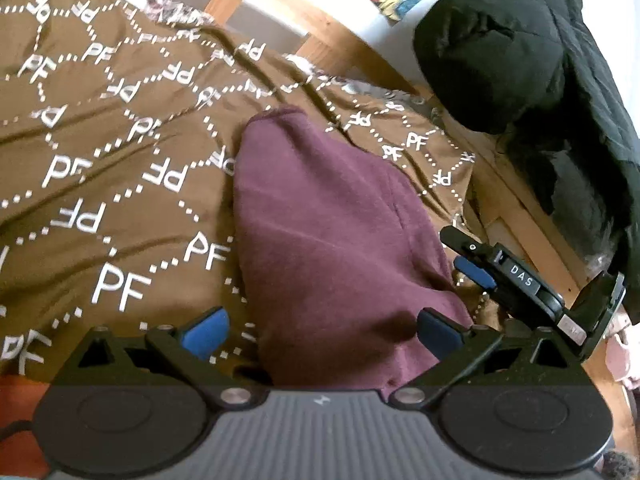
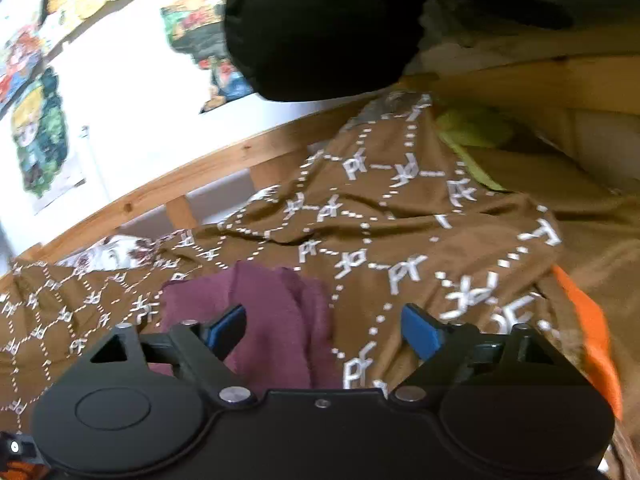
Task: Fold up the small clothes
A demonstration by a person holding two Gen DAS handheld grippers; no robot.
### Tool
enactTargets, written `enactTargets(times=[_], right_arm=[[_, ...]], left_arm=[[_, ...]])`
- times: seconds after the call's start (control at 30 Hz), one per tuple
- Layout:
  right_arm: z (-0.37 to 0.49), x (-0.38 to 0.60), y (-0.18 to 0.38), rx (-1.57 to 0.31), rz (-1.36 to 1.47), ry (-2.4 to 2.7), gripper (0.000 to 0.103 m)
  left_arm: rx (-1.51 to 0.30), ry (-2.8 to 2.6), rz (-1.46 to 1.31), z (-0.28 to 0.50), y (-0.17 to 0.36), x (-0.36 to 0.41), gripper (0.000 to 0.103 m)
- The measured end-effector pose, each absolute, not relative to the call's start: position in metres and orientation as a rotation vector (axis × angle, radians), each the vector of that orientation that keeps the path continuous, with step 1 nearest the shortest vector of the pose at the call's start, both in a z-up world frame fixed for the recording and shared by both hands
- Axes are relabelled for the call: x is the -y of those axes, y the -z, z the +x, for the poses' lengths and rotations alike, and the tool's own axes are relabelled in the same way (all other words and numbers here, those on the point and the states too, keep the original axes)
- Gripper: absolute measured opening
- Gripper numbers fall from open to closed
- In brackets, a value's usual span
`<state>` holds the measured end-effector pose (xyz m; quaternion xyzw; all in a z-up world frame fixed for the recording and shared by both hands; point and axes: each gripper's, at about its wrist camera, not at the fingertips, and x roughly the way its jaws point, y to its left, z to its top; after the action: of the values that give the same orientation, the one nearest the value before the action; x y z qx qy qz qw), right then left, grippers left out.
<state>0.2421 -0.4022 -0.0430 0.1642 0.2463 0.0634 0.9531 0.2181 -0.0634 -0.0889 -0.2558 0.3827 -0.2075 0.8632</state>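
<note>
A maroon garment (image 1: 332, 240) lies lengthwise on a brown blanket (image 1: 100, 140) printed with white "PF" letters. My left gripper (image 1: 320, 332) stands open over the garment's near end. Its left blue pad is off the cloth and its right pad is at the cloth's edge. My right gripper (image 1: 460, 254) shows at the garment's right side in the left wrist view. In the right wrist view the right gripper (image 2: 324, 332) is open, and the maroon garment (image 2: 276, 320) lies under its left pad. The brown blanket (image 2: 400, 220) lies under its right pad.
A black padded jacket (image 1: 520, 60) hangs over the wooden bed frame (image 1: 360, 56) at the far right. An orange cloth (image 2: 588, 328) and a yellow-green cloth (image 2: 472, 128) lie on the right. Colourful pictures (image 2: 36, 132) hang on the white wall behind.
</note>
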Motion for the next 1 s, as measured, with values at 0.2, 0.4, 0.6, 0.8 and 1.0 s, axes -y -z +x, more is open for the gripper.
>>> enactTargets(times=[0.2,0.4,0.6,0.8,1.0], right_arm=[[0.262,0.389,0.049,-0.518,0.249,-0.233,0.075],[0.292,0.391,0.071,-0.638,0.303,-0.278,0.072],[0.295,0.395,0.083,-0.684,0.427,-0.276,0.061],[0.291,0.394,0.082,-0.692,0.487,-0.274,0.033],[0.279,0.373,0.060,-0.652,0.387,-0.257,0.021]], left_arm=[[-0.859,0.428,-0.537,0.220,0.099,0.066,0.099],[-0.871,0.448,-0.537,0.220,0.102,0.070,0.091],[-0.873,0.483,-0.558,0.220,0.102,0.071,0.074],[-0.851,0.480,-0.491,0.218,0.094,0.076,0.061],[-0.825,0.490,-0.468,0.214,0.075,0.071,0.052]])
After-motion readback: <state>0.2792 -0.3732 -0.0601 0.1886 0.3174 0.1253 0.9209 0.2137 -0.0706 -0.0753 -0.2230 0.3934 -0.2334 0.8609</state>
